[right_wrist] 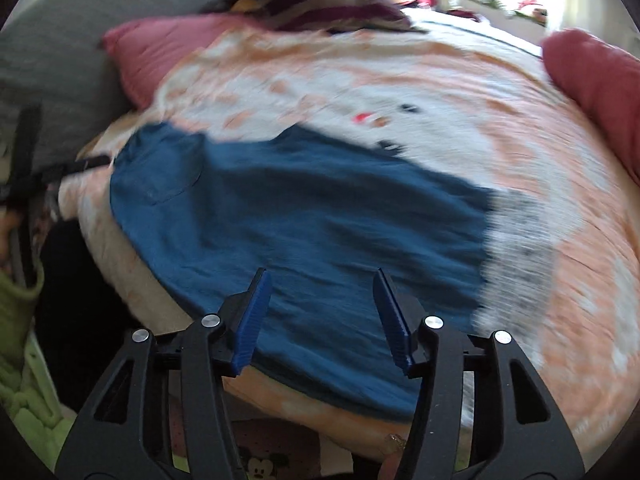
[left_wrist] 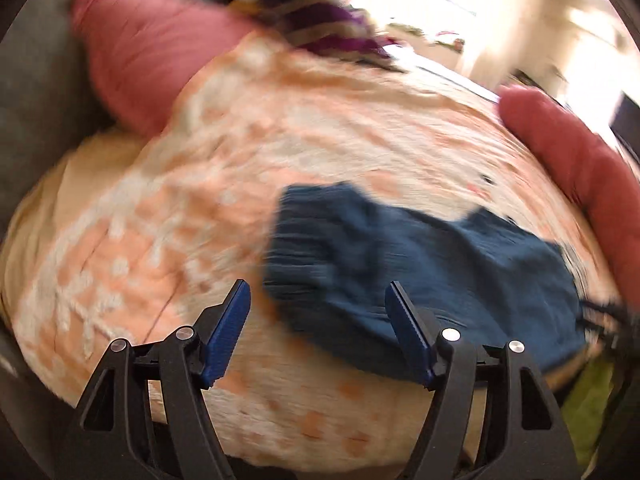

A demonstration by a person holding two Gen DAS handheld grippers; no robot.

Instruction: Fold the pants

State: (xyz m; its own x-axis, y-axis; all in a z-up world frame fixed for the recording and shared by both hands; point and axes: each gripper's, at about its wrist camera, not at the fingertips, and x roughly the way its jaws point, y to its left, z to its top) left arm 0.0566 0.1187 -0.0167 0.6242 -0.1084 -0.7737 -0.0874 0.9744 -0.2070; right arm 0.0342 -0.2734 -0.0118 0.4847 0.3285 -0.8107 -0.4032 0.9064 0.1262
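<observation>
Blue pants (right_wrist: 296, 216) lie flat on a peach-and-white bedspread (right_wrist: 520, 128). The left gripper (left_wrist: 318, 294) and right gripper (right_wrist: 322, 280) both hover with jaws apart, holding nothing. Only the right view shows a cartoon-mouse print (right_wrist: 262, 466) below the bed edge; no writing is readable.

Both views are smeared by motion blur, so the print of the bedspread (left_wrist: 208, 184) cannot be read; the striped cloth (right_wrist: 320, 0) at the far side is only a blur, and the far end of the room is washed out by bright light. The blue pants (right_wrist: 300, 216) have one grey, smeared edge in the right wrist view; the red pillow (left_wrist: 580, 168) is cut off by the picture's edge.
</observation>
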